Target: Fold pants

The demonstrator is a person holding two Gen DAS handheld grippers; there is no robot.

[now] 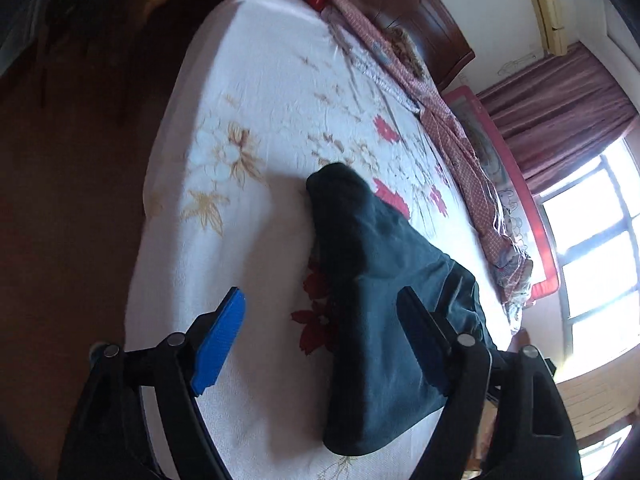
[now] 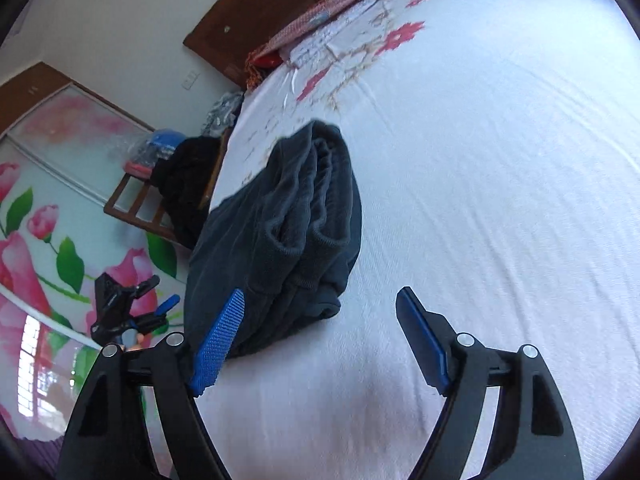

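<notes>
Dark blue-grey pants (image 1: pixel 372 280) lie folded in a thick bundle on the white flowered bed sheet (image 1: pixel 260 92). In the right wrist view the pants (image 2: pixel 288 224) show stacked layers with ribbed cuffs facing me. My left gripper (image 1: pixel 320 336) is open, above the near end of the bundle, its right finger over the cloth. My right gripper (image 2: pixel 320 332) is open and empty, hovering over the sheet (image 2: pixel 480 160) just beside the bundle's near end. The left gripper also shows in the right wrist view (image 2: pixel 132 312), beyond the bed's left edge.
A pink patterned quilt (image 1: pixel 452 120) lies along the far side by the wooden headboard (image 1: pixel 420 20). A wooden chair (image 2: pixel 160 196) with dark clothes stands beside the bed. A flowered wardrobe door (image 2: pixel 60 200), curtains (image 1: pixel 560 108) and a window (image 1: pixel 600 260) surround the bed.
</notes>
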